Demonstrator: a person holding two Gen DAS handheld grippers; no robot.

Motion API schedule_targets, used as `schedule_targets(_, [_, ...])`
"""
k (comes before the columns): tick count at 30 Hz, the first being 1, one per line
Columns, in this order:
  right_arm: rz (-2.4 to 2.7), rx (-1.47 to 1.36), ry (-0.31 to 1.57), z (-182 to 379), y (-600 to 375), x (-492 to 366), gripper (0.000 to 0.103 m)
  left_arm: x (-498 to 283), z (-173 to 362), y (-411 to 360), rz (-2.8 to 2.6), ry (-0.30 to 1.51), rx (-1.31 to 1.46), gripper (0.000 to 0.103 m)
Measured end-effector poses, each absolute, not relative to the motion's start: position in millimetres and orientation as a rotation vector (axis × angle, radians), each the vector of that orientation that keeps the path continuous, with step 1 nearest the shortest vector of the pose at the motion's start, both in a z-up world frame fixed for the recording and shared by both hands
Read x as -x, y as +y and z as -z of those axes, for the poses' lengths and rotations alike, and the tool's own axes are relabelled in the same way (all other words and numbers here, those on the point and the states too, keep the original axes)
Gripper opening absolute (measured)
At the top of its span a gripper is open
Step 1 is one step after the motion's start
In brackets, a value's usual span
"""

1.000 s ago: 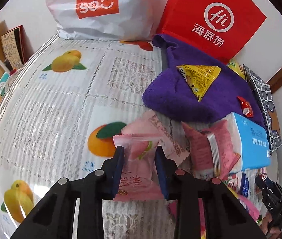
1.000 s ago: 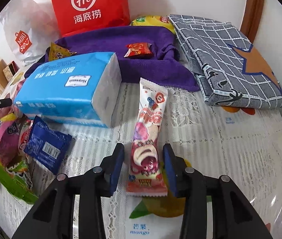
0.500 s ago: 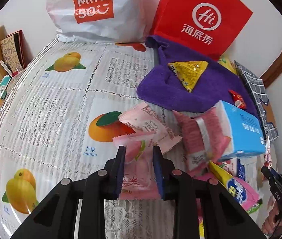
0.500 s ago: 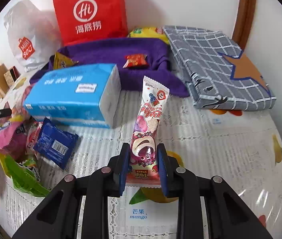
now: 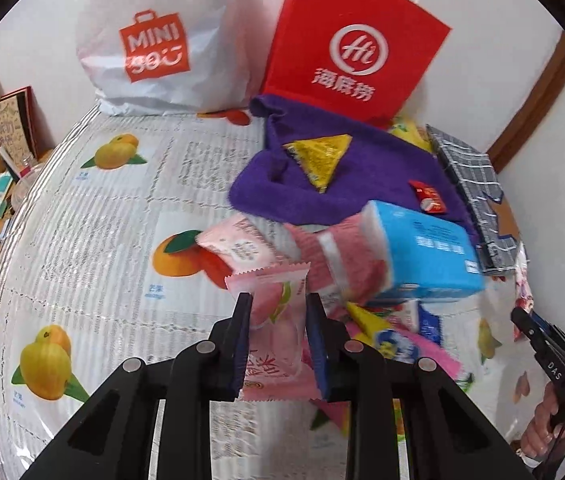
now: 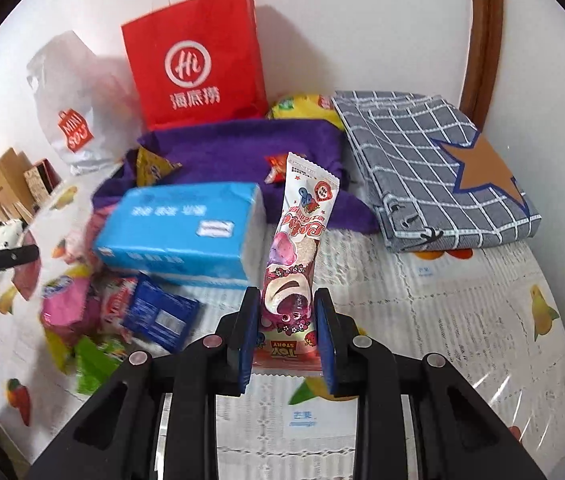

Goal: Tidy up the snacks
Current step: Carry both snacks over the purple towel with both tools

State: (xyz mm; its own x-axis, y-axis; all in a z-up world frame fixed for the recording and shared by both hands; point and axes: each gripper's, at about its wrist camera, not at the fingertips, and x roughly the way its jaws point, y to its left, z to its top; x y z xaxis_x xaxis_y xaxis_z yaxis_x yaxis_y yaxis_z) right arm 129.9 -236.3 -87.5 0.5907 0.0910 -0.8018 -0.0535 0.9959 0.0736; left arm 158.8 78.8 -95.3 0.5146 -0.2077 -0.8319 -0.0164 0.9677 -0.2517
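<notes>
Left gripper (image 5: 276,308) jaws grip the pink peach packet (image 5: 270,328); right gripper (image 6: 287,304) jaws grip the long strawberry cake bar (image 6: 296,248). Lift both gently, avoiding crushing.

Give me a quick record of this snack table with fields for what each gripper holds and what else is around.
left gripper: shut on pink peach packet
right gripper: shut on long Toy Story snack bar
tissue pack: blue, beside the loose snack pile
purple towel: carries yellow triangular packet, small red packet
back wall: red paper bag, white Miniso bag
</notes>
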Motion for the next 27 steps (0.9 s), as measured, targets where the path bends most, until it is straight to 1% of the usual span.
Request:
schedule_targets(18, [-0.145,-0.035,0.846,38.0,-223.0,-147.2,0.027,-167.6,43.4,11.7,0.221,0.957,0.158,0.025])
schedule_targets(27, [-0.162,-0.046,0.818,28.4,-223.2,-169.9,0.027,-185.3,27.2,-4.8,0.248,0.933,0.144,0.025])
